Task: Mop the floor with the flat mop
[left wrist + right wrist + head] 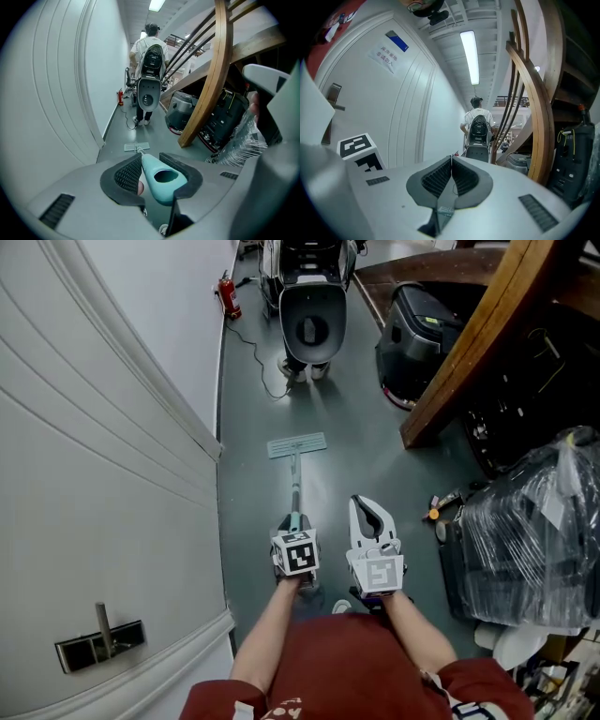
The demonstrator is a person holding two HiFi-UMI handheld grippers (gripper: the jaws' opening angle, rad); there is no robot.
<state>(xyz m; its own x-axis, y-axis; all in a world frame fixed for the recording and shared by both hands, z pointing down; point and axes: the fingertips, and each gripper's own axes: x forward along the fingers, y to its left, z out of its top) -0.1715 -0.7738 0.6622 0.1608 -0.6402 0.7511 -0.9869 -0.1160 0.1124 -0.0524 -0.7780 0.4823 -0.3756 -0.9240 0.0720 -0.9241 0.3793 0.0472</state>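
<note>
Left gripper, forearm stretched forward and low, jaws clamped on the teal handle of the mop. Its pole runs straight ahead and down from the claw to the flat head, crosswise on the floor. Right gripper sits alongside, jaws pressed together, nothing between.
</note>
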